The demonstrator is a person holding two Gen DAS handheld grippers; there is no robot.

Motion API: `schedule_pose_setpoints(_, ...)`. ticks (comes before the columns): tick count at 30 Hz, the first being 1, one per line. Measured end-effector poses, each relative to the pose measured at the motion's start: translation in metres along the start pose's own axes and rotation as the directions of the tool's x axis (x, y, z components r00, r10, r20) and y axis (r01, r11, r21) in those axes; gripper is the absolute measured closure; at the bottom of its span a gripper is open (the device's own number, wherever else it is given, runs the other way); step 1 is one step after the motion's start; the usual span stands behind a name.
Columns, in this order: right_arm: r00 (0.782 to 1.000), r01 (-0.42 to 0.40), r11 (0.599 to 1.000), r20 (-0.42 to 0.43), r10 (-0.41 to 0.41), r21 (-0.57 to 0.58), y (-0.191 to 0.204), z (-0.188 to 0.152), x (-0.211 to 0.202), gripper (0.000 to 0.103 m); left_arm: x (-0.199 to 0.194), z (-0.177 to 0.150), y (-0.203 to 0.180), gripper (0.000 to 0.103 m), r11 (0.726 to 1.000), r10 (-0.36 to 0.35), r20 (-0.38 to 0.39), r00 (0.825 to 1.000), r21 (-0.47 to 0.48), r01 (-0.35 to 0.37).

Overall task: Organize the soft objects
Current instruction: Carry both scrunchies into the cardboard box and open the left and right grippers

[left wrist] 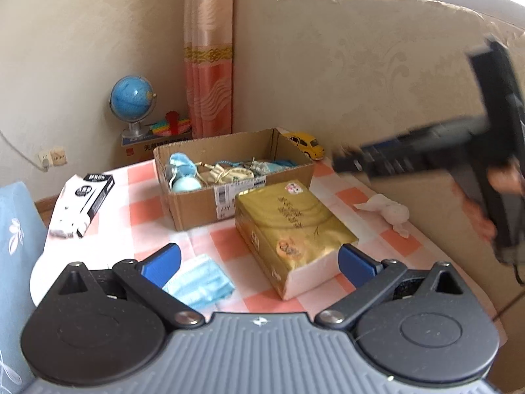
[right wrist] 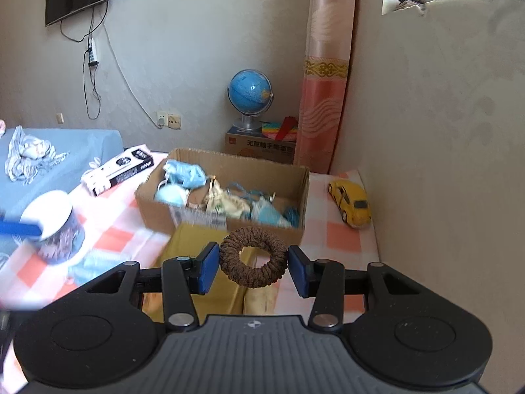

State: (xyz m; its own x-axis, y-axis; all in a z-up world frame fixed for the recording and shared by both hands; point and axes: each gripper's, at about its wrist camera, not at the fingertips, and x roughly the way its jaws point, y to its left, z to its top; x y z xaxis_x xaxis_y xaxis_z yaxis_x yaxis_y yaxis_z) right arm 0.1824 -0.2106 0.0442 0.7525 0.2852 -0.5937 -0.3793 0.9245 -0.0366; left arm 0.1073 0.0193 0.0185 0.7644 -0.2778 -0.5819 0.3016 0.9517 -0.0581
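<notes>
A brown ribbed fabric hair scrunchie [right wrist: 252, 256] sits between the blue jaws of the right gripper [right wrist: 253, 267], touching or nearly touching both, hovering just short of the open cardboard box [right wrist: 297, 177] of soft items. Judged step: carrying to deposit. Next: advance over the box, release. The left gripper [left wrist: 259, 262] hangs with jaws wide apart, empty, above the checked worktop [left wrist: 331, 170].

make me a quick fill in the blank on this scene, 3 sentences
The right gripper holds a brown ____ between its pads.
The open cardboard box stands behind the ____-coloured tissue pack.
The toy car on the checked cloth is ____.

Missing words: hair scrunchie; gold; yellow
</notes>
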Motion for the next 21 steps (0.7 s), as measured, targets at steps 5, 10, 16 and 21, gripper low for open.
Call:
schedule_pose_setpoints(5, 1.000, 0.015, 1.000, -0.012, -0.015, -0.008, -0.003, 0.032, 0.032, 0.052, -0.001, -0.014, 0.006, 0.001, 0.999, -0.011, -0.013, 1.000, -0.033, 0.010)
schedule_pose_setpoints(10, 0.999, 0.018, 1.000, -0.038, -0.017, 0.018, -0.008, 0.060, 0.068, 0.052, -0.004, -0.023, 0.021, 0.001, 0.998, 0.034, 0.005, 0.999, -0.045, -0.034)
schedule_pose_setpoints(16, 0.997, 0.016, 0.999, -0.074, -0.013, 0.035, -0.010, 0.083, 0.106, 0.052, -0.004, -0.026, 0.042, 0.001, 0.996, 0.058, 0.008, 0.998, -0.063, -0.058)
schedule_pose_setpoints(21, 0.995, 0.030, 0.999, -0.098, -0.027, 0.029, -0.009, 0.097, 0.137, 0.052, 0.002, -0.031, 0.050, 0.001, 0.996, 0.067, -0.004, 0.998, -0.061, -0.067)
